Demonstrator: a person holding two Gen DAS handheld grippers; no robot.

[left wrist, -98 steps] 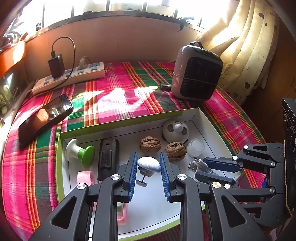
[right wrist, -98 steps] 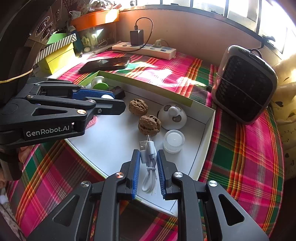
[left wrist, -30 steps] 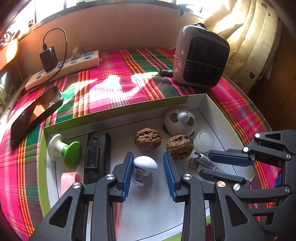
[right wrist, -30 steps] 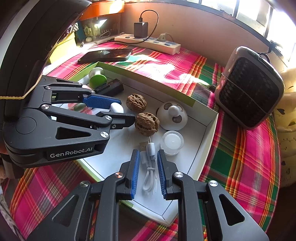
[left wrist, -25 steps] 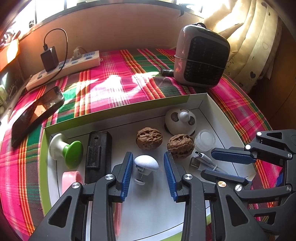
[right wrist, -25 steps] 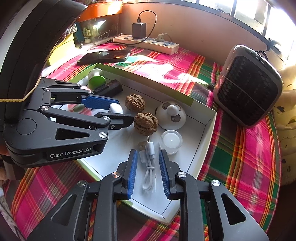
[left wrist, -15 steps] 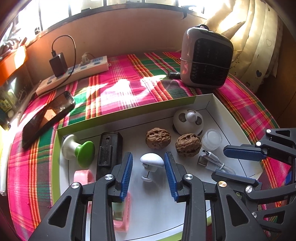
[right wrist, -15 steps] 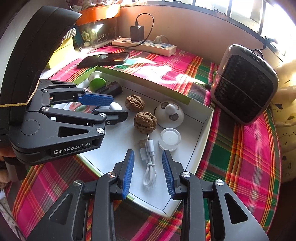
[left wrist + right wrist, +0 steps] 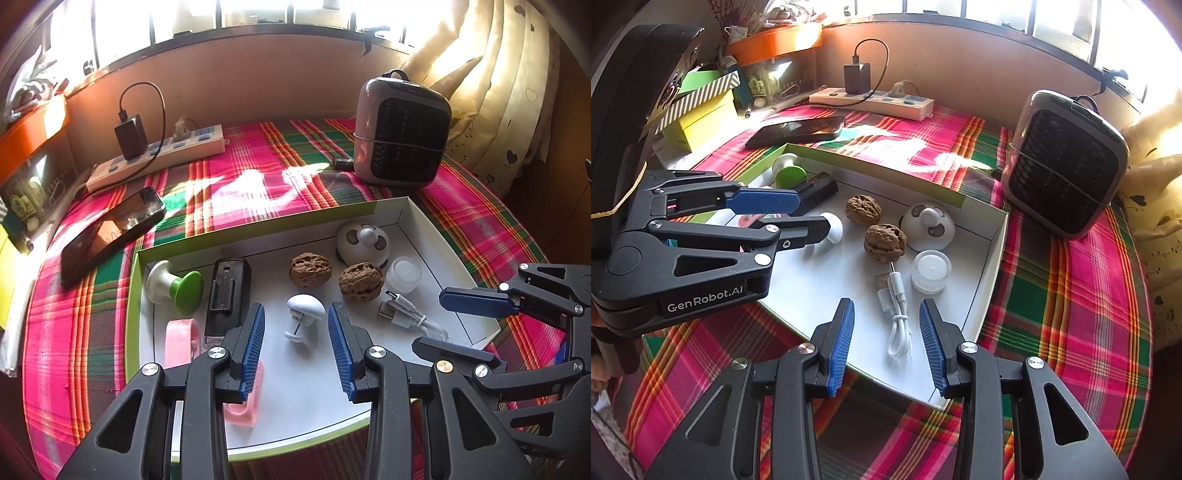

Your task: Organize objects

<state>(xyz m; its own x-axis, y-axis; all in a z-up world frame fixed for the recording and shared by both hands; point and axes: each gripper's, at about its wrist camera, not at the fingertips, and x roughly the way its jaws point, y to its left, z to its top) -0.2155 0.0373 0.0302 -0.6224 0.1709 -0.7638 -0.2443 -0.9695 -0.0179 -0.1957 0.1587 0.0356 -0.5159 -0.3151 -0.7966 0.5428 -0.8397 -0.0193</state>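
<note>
1. Right gripper (image 9: 886, 336): jaws opening, blue pads clear on either side of the white USB cable (image 9: 897, 314), which lies loose on the floor of the tray between them; nothing is gripped.
2. Left gripper (image 9: 295, 339): jaws parted, pads standing apart from the white mushroom-shaped knob (image 9: 304, 314) that rests on the tray floor between them; not held.
3. Tray (image 9: 417, 218): shallow white box with a green rim, set on a pink, green and red plaid cloth (image 9: 258, 177).
4. Tray contents, left side: green-and-white suction knob (image 9: 177, 286) lying on its side; black rectangular device (image 9: 227, 288) just beside it; pink plastic piece (image 9: 179, 339) near the front corner, partly hidden by the left gripper.
5. Tray contents, right side: two walnuts (image 9: 310, 269) near each other; round white panda-faced item (image 9: 364, 243) in the far corner; small clear-rimmed white jar (image 9: 404, 275) just beside the nearer walnut and close to the cable's plug end.
6. Outside the tray: black phone (image 9: 110, 229) on the cloth; white power strip (image 9: 162, 155) with a black charger plugged in; grey desk heater (image 9: 400, 129) near the curtain.
</note>
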